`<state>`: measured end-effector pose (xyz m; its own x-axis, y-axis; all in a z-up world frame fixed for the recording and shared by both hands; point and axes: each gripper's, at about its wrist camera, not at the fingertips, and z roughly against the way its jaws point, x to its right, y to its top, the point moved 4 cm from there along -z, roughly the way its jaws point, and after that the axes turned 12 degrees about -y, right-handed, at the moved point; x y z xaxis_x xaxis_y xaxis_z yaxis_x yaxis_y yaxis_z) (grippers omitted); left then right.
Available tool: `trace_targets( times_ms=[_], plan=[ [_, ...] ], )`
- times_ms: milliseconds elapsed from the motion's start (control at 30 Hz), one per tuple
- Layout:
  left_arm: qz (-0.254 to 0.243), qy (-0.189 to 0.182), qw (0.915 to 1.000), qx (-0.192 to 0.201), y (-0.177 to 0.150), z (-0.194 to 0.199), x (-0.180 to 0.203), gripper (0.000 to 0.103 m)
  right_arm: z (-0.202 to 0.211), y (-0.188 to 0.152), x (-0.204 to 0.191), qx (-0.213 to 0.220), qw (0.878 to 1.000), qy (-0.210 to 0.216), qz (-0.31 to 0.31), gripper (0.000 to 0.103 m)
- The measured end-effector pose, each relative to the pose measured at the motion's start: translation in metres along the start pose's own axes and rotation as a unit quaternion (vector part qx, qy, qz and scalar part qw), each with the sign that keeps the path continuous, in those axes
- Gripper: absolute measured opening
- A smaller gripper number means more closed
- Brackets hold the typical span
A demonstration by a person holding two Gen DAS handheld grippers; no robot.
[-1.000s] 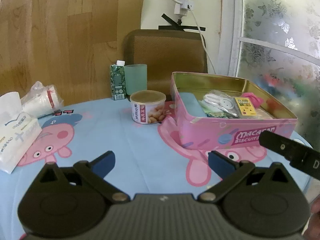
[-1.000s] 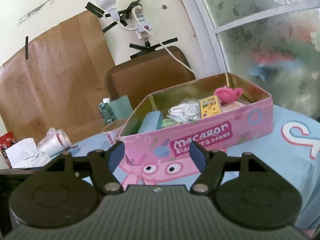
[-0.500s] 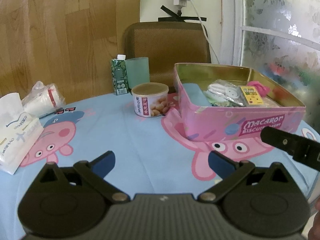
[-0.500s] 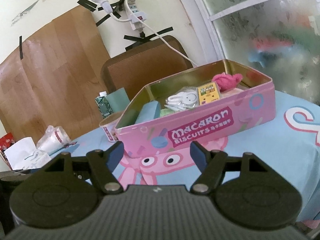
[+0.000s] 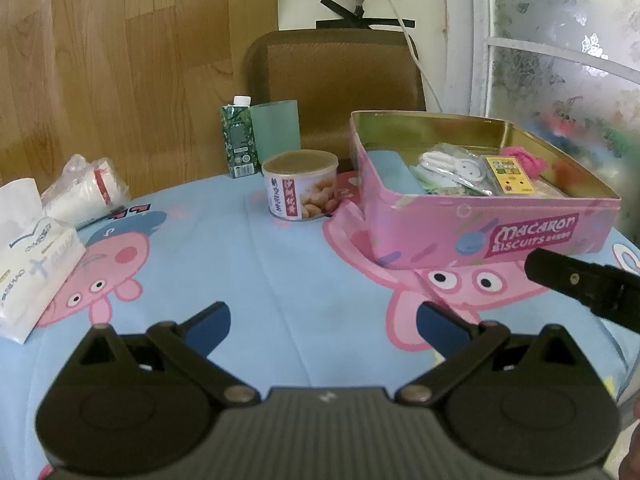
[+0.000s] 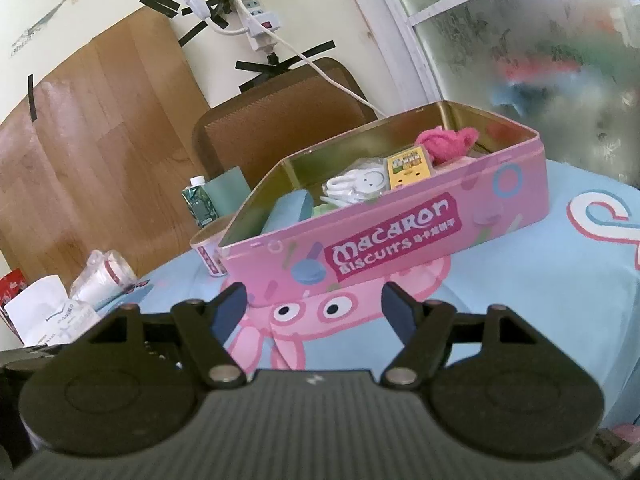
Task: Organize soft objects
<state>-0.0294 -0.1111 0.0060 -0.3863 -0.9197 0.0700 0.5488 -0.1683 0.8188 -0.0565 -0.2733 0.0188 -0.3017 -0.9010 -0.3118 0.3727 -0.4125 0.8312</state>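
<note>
The pink fluffy cloth (image 6: 448,142) and a few packets already lie inside the open pink metal biscuit tin (image 6: 400,236), while the left gripper (image 5: 324,322) and right gripper (image 6: 314,306) both hover empty with jaws apart, so little seems left.

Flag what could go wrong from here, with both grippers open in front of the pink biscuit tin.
1. The pink fuzzy item lies at the tin's far end against the yellow card pack; a grab may catch both.
2. Reaching over the near wall of the pink tin could shove it along the tablecloth.
3. The right gripper and left gripper sit close together and might collide.
</note>
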Motion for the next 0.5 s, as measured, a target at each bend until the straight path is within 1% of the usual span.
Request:
trace_targets(
  times_ms=[333,500],
  plan=[
    [0.003,0.004,1.0,-0.007,-0.0014,-0.0031,-0.004,0.103,-0.0041,-0.0017,0.0037,-0.011,1.0,0.0,-0.01,0.077],
    [0.001,0.007,0.9999,-0.009,-0.0023,-0.0035,-0.0033,0.103,-0.0034,-0.0022,0.0041,-0.009,1.0,-0.001,-0.012,0.078]
  ],
)
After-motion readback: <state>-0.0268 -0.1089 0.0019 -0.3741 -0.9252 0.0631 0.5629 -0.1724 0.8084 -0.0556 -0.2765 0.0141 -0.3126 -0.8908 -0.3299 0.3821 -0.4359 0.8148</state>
